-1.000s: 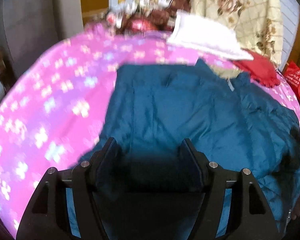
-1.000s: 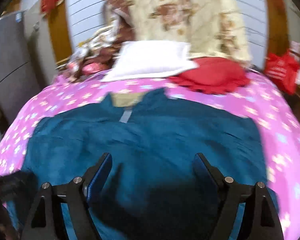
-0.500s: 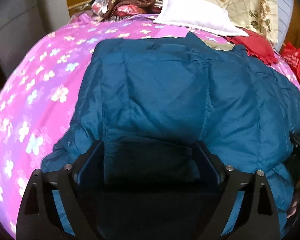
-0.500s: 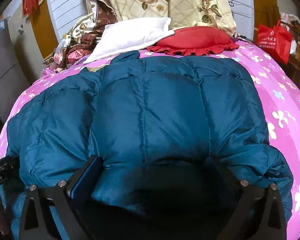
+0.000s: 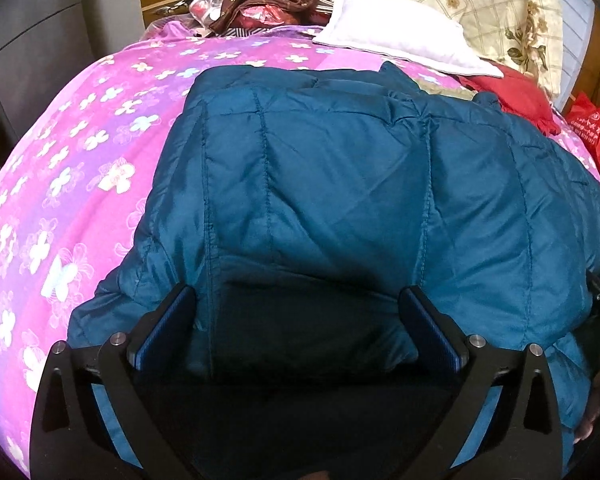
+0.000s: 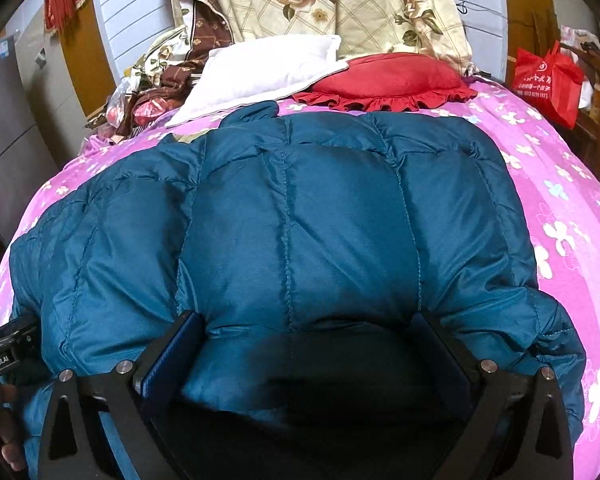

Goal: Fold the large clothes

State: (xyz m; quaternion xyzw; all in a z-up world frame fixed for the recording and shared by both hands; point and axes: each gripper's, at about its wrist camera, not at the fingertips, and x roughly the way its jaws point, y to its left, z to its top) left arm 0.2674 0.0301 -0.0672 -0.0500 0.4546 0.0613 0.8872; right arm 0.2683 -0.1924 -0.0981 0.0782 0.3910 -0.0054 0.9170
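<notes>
1. Your left gripper (image 5: 298,316): jaws spread wide, having just been opening. The near folded edge of the jacket bulges up between the blue pads, which do not press on it. Released.
2. Your right gripper (image 6: 308,344): jaws spread wide, having opened out within the last second. Jacket fabric lies between the fingers, unclamped. Released.
3. Blue quilted jacket (image 5: 360,184): one, puffy, lying on the bed with a layer doubled over itself. Its near edge sits at both of your grippers; its collar end points toward the pillows. In the right wrist view (image 6: 300,216) it covers the middle of the bed.
4. Pink flowered bedspread (image 5: 60,184): under the jacket, bare to its left in the left wrist view and to its right in the right wrist view.
5. White pillow (image 6: 260,72): at the head of the bed, just beyond the collar.
6. Red frilled cushion (image 6: 388,80): beside the white pillow and partly under its edge.
7. Cream rose-patterned quilt (image 6: 340,4): stacked behind the pillows.
8. Red bag (image 6: 548,80): off the bed's far right corner.
9. Your hand (image 6: 4,432): fingers at the lower left edge of the right wrist view, by your left gripper's body.
</notes>
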